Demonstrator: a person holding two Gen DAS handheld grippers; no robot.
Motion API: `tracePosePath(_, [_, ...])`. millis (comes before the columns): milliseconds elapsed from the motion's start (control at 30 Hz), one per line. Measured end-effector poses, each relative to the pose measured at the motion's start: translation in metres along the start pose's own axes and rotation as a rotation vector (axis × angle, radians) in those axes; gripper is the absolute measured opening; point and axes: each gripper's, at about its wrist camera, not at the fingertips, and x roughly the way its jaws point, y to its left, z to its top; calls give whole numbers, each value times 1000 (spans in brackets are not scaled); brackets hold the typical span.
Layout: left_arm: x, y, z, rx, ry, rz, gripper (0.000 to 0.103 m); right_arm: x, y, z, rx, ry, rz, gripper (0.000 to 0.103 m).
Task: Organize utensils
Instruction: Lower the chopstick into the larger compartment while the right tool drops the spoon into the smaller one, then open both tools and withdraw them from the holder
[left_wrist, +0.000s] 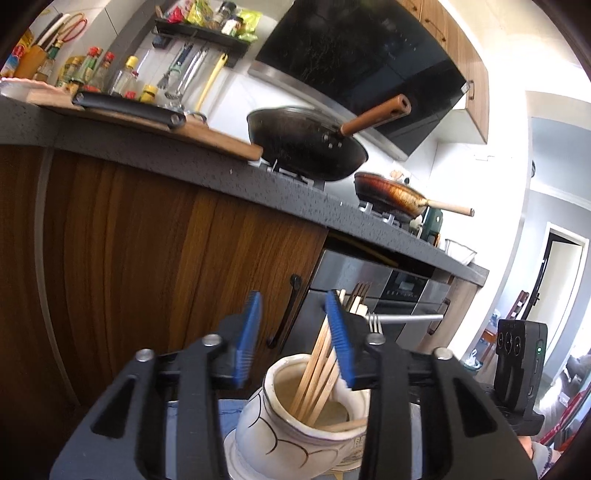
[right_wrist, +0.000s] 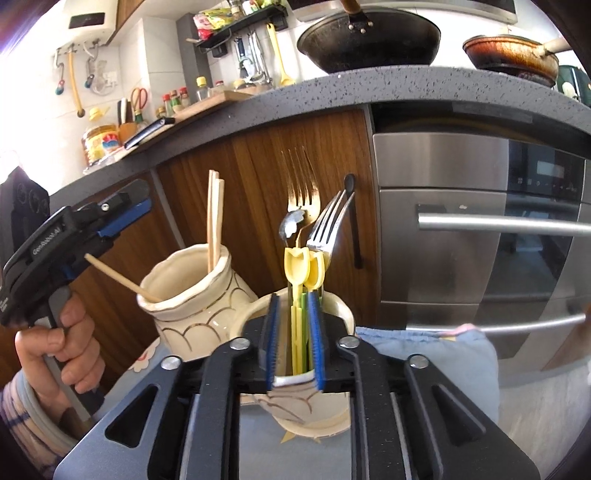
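Two cream ceramic holders stand on a blue cloth. The left holder (right_wrist: 192, 291) holds wooden chopsticks (right_wrist: 215, 218); it also shows in the left wrist view (left_wrist: 295, 417) with chopsticks (left_wrist: 317, 369) leaning in it. One chopstick (right_wrist: 118, 277) slants out toward my left gripper (right_wrist: 122, 218), which hovers open just left of and above that holder. In the left wrist view the left gripper (left_wrist: 295, 332) is open and empty above the holder's mouth. The right holder (right_wrist: 314, 391) carries yellow plastic utensils (right_wrist: 301, 269), a silver fork (right_wrist: 327, 225), a gold fork (right_wrist: 303, 184) and a spoon (right_wrist: 291, 225). My right gripper (right_wrist: 293, 339) straddles this holder's near rim, jaws apart around the yellow handles.
A dark stone counter (right_wrist: 332, 88) runs above wooden cabinets (left_wrist: 129, 240) and a steel oven (right_wrist: 480, 229) with bar handles. On it sit a black wok (left_wrist: 306, 147), a brown pan (left_wrist: 391, 192), a cutting board (left_wrist: 155, 125) and sauce bottles (left_wrist: 92, 70). The blue cloth (right_wrist: 424, 354) covers the low surface.
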Motion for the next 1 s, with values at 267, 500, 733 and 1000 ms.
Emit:
tracePosePath(267, [-43, -4, -5, 0, -56, 4, 55, -28, 7, -8, -26, -55, -8, 41])
tracePosePath(500, [-71, -9, -28, 22, -75, 39, 75, -50, 14, -22, -53, -122, -13, 67])
tracePosePath(733, [-80, -23, -56, 87, -76, 80, 97, -62, 13, -40, -48, -165, -30, 82])
tracePosePath(1000, [-86, -41, -80, 187, -96, 166, 97, -81, 15, -60, -74, -266, -78, 96])
